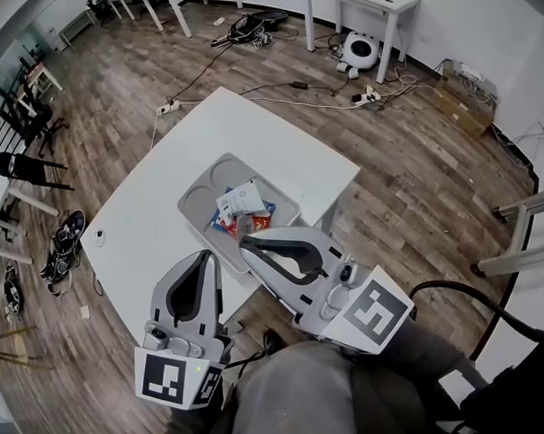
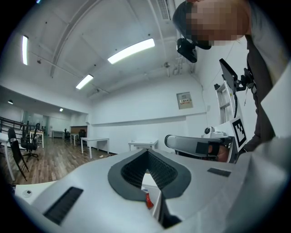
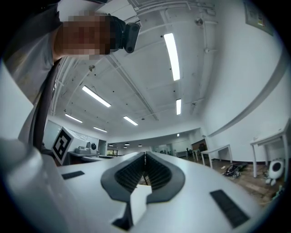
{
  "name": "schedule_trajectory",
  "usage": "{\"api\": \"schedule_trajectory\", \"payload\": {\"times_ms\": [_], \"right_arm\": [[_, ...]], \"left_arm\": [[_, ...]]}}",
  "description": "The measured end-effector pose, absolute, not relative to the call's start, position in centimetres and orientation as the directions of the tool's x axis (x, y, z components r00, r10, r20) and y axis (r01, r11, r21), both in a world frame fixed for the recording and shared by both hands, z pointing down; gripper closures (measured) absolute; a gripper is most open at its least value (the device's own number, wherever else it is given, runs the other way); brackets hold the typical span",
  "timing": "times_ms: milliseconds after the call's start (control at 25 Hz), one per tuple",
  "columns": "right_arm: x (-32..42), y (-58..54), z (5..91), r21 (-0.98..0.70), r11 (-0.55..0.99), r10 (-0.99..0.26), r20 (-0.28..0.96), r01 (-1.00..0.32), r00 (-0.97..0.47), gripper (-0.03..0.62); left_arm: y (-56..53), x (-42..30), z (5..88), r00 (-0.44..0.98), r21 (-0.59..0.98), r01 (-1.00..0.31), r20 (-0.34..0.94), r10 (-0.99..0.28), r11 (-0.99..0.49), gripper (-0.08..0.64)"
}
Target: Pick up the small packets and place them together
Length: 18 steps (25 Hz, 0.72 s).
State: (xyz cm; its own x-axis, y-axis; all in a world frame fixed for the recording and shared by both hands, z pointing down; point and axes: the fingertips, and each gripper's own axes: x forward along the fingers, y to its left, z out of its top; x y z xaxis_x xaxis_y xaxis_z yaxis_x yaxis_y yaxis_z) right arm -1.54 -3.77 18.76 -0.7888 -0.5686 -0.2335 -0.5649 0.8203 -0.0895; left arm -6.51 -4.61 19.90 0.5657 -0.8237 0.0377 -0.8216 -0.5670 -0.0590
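The packets (image 1: 244,208) in the tray (image 1: 200,183) look light, crinkly and slippery, best pinched by an edge. Left claw (image 1: 205,254) and right claw (image 1: 245,241) are pressed together, empty.

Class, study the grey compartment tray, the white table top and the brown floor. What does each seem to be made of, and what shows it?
Grey compartment tray: probably moulded plastic, matt; smooth rounded wells, one even colour. White table top: likely laminate or painted board; flat, uniform, no grain. Brown floor: wood or wood-look planks; staggered boards with grain streaks.
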Motion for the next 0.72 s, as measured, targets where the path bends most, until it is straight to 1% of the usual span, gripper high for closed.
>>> {"api": "schedule_trajectory", "payload": {"times_ms": [80, 560, 720], "right_arm": [[-1.7, -3.7, 18.9, -0.088, 0.825, -0.562, -0.226, -0.558, -0.795, 0.586], [-2.3, -3.9, 19.5, -0.076, 0.831, -0.554, -0.214, -0.551, -0.805, 0.586], [-1.9, -4.1, 20.2, -0.080, 0.830, -0.556, -0.187, -0.551, -0.810, 0.586]], "left_arm": [[-4.5, -6.4, 20.1, 0.568, -0.056, -0.820, 0.042, -0.822, -0.570, 0.558], [-4.3, -6.8, 20.8, 0.564, -0.051, -0.822, 0.054, -0.824, -0.567, 0.558], [-4.3, -6.1, 21.0, 0.565, -0.048, -0.822, 0.057, -0.823, -0.568, 0.558]]}}
